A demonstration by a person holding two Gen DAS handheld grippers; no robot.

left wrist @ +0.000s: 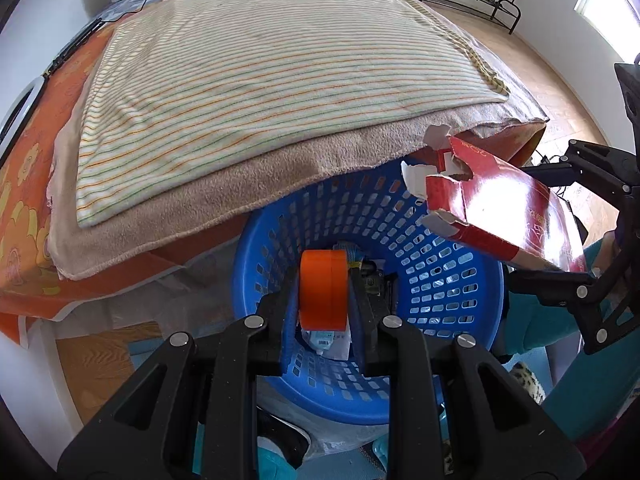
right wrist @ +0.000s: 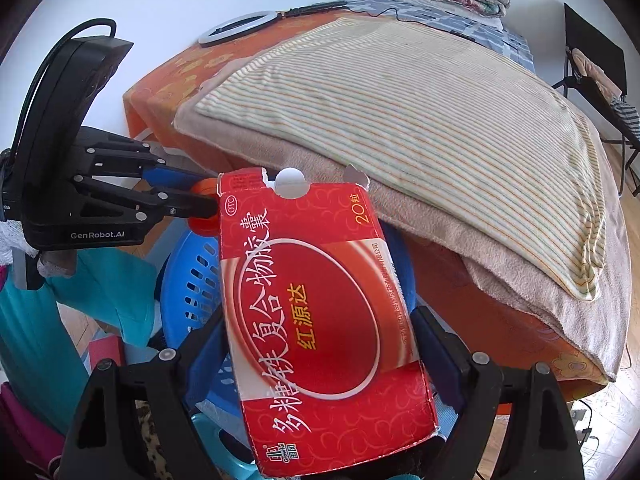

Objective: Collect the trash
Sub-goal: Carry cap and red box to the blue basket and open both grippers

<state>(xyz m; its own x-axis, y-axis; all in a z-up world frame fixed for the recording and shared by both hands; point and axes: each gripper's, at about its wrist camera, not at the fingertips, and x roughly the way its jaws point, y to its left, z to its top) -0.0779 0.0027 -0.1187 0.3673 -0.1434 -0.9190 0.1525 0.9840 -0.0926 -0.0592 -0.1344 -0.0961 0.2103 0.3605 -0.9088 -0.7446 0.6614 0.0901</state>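
**Two grippers carry trash over a blue basket**

Seen from the left wrist, the left gripper (left wrist: 324, 296) is clamped on a small orange plastic disc, thick like a lid or tape roll (left wrist: 323, 289), held on edge between its two pads. The disc hangs directly over the mouth of a round blue plastic basket with slotted walls (left wrist: 432, 240), which stands on the floor against the side of a bed. The basket's opening fills the centre of this view, so the disc's way in is straight down.

At 3 o'clock in the same view, the right gripper (left wrist: 560, 220) holds a flat red cardboard medicine box with a torn white flap (left wrist: 496, 208). Its jaws stand wide, one on each long edge of the box. The box's long axis runs along the gripper's fingers, torn end forward, reaching over the basket's rim at 2 o'clock. The left gripper looks the nearer to the basket's centre.

Inside the basket, some pale wrappers or packets (left wrist: 332, 340) lie at the bottom, partly hidden behind the disc; what they are cannot be made out.

At 12 o'clock, above the basket, a striped cream towel (left wrist: 260, 80) lies on a beige blanket (left wrist: 248, 176) over an orange flowered bedsheet (left wrist: 24, 216).
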